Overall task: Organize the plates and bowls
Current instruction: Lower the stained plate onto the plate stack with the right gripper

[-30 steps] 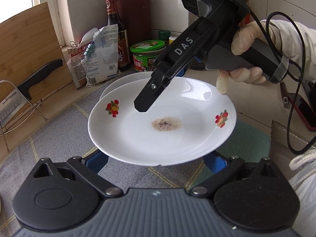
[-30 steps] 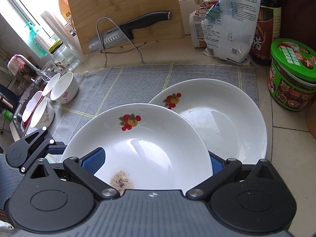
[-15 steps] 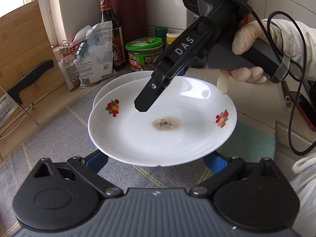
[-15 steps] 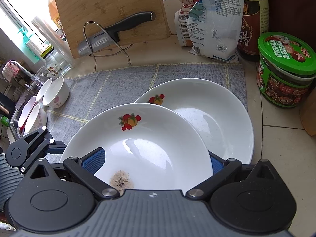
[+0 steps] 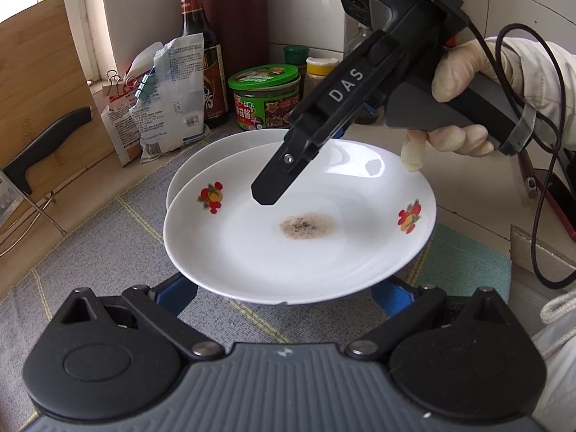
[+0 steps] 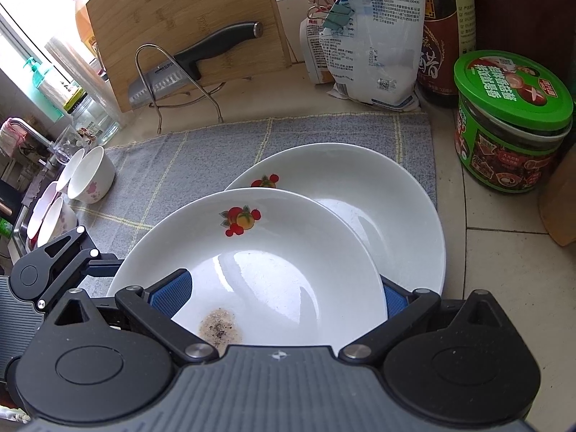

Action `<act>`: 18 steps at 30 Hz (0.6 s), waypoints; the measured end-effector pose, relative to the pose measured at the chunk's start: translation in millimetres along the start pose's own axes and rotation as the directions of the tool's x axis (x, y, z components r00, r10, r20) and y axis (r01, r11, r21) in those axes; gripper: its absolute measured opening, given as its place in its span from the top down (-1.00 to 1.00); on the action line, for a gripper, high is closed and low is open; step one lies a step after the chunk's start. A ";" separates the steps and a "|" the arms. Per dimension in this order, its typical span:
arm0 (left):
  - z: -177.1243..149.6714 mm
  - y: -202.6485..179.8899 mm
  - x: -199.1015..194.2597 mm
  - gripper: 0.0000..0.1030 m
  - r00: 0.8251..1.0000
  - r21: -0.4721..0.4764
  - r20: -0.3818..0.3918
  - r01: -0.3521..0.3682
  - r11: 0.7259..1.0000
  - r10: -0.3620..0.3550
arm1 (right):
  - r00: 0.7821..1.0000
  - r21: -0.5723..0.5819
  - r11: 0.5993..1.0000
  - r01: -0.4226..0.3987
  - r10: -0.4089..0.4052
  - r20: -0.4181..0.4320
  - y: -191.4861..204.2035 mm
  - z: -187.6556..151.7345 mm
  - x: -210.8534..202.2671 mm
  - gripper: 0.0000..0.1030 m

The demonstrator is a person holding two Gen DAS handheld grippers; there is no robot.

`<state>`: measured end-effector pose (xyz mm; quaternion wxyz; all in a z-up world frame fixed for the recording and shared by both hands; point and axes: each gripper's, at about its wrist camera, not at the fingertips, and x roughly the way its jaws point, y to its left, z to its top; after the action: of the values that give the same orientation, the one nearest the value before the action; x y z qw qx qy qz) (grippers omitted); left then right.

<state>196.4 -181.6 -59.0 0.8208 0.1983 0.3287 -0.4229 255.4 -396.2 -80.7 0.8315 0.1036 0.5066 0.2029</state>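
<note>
Closer now comes the back wall in the left wrist view: the soy sauce bottle (image 5: 196,50) and green-lidded jar (image 5: 266,99) have slid toward centre while the soiled plate (image 5: 298,226) sits the same between both tools, so the whole carry has drifted toward the second plate (image 5: 216,151) lying on the grey cloth (image 5: 108,237). The left gripper (image 5: 284,288) has its blue pads spread wide under the near rim, cradling rather than pinching. The right gripper (image 5: 277,183) reaches in from above, one finger over the far rim; the gloved hand (image 5: 457,108) squeezes the handle.

Over to the right wrist view: the right gripper's pads sit either side of the plate's edge, but whether they truly clamp it I cannot tell. The carried plate hangs just above and overlapping the lower one, face up, near level. It's round, so no long axis; the fruit print (image 6: 239,219) points toward the cutting board (image 6: 187,28).

Best play, I'd say: keep it level so the peppery residue (image 6: 219,329) stays put, centre it over the lower plate, then lower gently. Small bowls (image 6: 90,174) wait at the cloth's left end.
</note>
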 end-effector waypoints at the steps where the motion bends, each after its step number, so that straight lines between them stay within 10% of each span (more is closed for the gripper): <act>1: 0.2 0.6 0.9 -0.97 1.000 0.000 0.001 0.001 1.000 -0.001 | 1.000 0.001 1.000 0.001 -0.001 0.000 -0.4 0.4 0.3 -1.00; 18: 6.9 8.3 13.4 -0.97 1.000 0.012 -0.019 0.001 1.000 -0.001 | 1.000 0.021 1.000 0.023 -0.023 -0.006 -7.3 3.1 3.8 -1.00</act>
<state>211.5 -188.6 -63.2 0.8162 0.2070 0.3342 -0.4234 261.3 -401.0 -85.1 0.8313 0.1059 0.5121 0.1884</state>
